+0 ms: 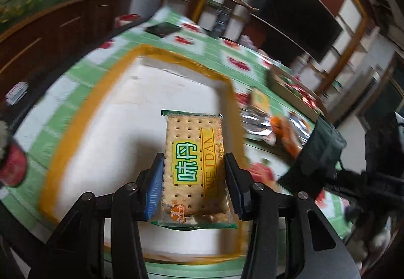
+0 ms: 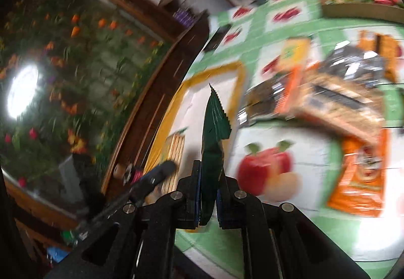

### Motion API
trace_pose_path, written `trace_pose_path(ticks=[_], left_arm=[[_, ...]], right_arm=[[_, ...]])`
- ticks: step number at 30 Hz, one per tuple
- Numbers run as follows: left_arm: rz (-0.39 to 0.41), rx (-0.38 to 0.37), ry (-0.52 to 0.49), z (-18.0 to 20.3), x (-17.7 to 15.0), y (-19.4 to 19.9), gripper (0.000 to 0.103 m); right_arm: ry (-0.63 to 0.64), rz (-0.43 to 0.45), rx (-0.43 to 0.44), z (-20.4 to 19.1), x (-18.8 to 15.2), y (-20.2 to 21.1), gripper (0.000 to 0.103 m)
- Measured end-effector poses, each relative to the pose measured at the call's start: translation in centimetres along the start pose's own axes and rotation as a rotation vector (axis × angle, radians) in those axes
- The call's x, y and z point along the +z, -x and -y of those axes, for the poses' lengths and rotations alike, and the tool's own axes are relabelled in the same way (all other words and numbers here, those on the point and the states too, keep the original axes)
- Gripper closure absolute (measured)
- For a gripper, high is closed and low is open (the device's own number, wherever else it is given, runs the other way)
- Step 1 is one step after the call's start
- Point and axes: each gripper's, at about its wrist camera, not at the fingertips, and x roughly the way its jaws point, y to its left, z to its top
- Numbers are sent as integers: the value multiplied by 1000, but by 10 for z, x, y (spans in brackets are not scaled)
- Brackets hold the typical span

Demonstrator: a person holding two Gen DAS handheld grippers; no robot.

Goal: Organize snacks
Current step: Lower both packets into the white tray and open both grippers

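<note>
Yellow-bordered and white inside, the tray [image 1: 83, 112] on the fruit-print tablecloth [image 1: 181, 34] is the landmark, and it looks like the sorting spot for these snacks. The left gripper [image 1: 194, 185] holds a cracker packet [image 1: 193, 152] above the tray's white floor, over its right half. Its blue pads [image 1: 154, 190] are clamped against the packet's two long sides, so the packet juts forward flat and face up, label readable; gripped that way it could probably be laid straight down without flipping.

Just right of the tray's right wall, the right gripper [image 2: 209, 193] carries a dark green packet [image 2: 213, 147]. Its jaws are pinched nearly together on the thin foil, which stands on edge with the serrated seal pointing away from the hand. A slim pouch offers little else to grab, which would explain the narrow pinch.

Further right of the tray lies the unsorted heap: a silver foil bag [image 1: 262, 122] and orange packets [image 2: 363, 178]. Beyond them, well away from the tray, a cardboard box [image 2: 358, 1] already holds some red-wrapped goods. Behind the tray's far wall a dark flat object [image 1: 162, 28] rests on the cloth; what it is I cannot tell.

My guess is both packets are bound for the tray, crackers first.
</note>
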Motion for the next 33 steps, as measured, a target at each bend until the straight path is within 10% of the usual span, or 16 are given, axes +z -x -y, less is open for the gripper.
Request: trace_pose_path(ticks=[14, 33], left_arm=[[10, 103, 30, -46, 4, -5, 58], [84, 41, 115, -57, 11, 22, 52]], right_arm=[[31, -280, -2, -39, -10, -126, 94], [276, -153, -166, -78, -13, -109, 63]])
